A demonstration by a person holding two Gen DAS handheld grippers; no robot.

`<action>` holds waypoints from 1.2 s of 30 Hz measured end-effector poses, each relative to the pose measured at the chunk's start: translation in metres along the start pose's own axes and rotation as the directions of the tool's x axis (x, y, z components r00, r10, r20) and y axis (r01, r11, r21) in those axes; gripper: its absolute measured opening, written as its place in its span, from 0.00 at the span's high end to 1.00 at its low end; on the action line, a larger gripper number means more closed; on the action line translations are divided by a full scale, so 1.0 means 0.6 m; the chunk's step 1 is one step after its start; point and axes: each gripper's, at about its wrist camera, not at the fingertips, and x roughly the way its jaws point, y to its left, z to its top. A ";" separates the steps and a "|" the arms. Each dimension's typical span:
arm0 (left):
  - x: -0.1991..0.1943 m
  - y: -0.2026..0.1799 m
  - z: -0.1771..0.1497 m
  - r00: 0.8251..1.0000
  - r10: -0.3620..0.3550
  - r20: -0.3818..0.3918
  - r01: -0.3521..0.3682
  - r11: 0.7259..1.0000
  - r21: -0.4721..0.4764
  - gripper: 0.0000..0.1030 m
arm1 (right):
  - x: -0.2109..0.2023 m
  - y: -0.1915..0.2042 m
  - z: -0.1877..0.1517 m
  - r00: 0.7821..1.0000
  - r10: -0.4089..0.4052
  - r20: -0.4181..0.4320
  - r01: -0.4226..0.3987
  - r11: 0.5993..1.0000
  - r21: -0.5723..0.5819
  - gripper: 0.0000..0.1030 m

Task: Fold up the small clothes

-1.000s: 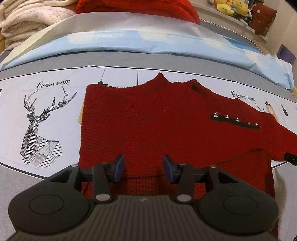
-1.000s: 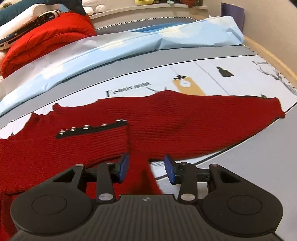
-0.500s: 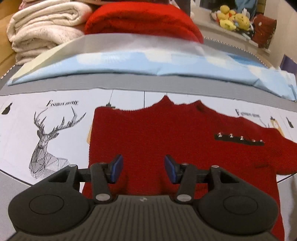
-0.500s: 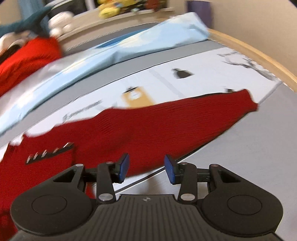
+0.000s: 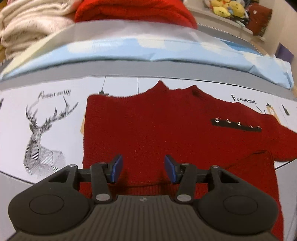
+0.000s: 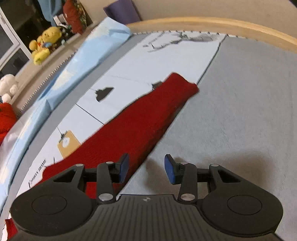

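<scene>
The red sweater [image 5: 167,133] lies flat on the bed [image 6: 250,111], its one sleeve [image 6: 148,118] stretched out and unfolded. Both claws, left [image 5: 143,168] and right [image 6: 146,168], hang open and empty above the sweater; I judge most folding remains.

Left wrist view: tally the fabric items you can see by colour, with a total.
Red: 3, the flat sweater, the folded knit at the back, and the dark red cushion
Cream: 1, the blanket pile
Light blue: 1, the sheet
Yellow: 1, the plush toys
Total: 6
</scene>
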 end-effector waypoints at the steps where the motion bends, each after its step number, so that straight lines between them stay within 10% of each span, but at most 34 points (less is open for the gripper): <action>1: 0.002 0.004 0.000 1.000 -0.009 -0.010 0.009 1.000 -0.014 0.47 | 0.002 0.001 0.001 1.000 -0.002 0.000 0.002 1.000 0.001 0.58; 12: 0.008 0.026 0.005 0.999 -0.012 -0.031 0.011 0.999 -0.033 0.45 | 0.047 -0.006 -0.001 0.999 0.039 -0.029 -0.036 0.993 0.117 0.57; 15: 0.008 0.033 0.006 0.999 -0.011 -0.034 0.010 0.999 -0.042 0.45 | 0.050 0.006 0.000 0.999 0.034 -0.001 -0.034 0.996 0.081 0.86; 18: 0.006 0.042 0.009 1.000 -0.002 -0.030 0.000 0.999 -0.048 0.45 | 0.042 0.019 0.003 0.999 0.037 0.038 -0.040 0.997 0.069 0.89; 25: -0.007 0.082 0.020 0.999 0.028 -0.018 -0.030 0.994 -0.108 0.45 | -0.073 0.189 -0.019 0.947 0.130 0.294 -0.042 0.957 -0.288 0.90; 27: -0.012 0.095 0.023 0.999 0.037 -0.013 -0.038 0.991 -0.127 0.45 | -0.134 0.273 -0.065 0.901 0.265 0.344 -0.075 0.876 -0.476 0.90; 30: -0.019 0.115 0.026 0.999 0.047 -0.009 -0.048 0.987 -0.156 0.45 | -0.224 0.388 -0.191 0.801 0.533 0.271 -0.181 0.647 -0.741 0.90; 33: -0.025 0.135 0.031 0.999 0.043 -0.010 -0.045 0.980 -0.195 0.45 | -0.267 0.457 -0.329 0.729 0.685 0.001 -0.387 0.414 -0.824 0.88; 36: -0.031 0.151 0.037 1.000 0.025 -0.008 -0.026 0.971 -0.237 0.45 | -0.255 0.485 -0.415 0.696 0.652 -0.299 -0.587 0.278 -0.760 0.85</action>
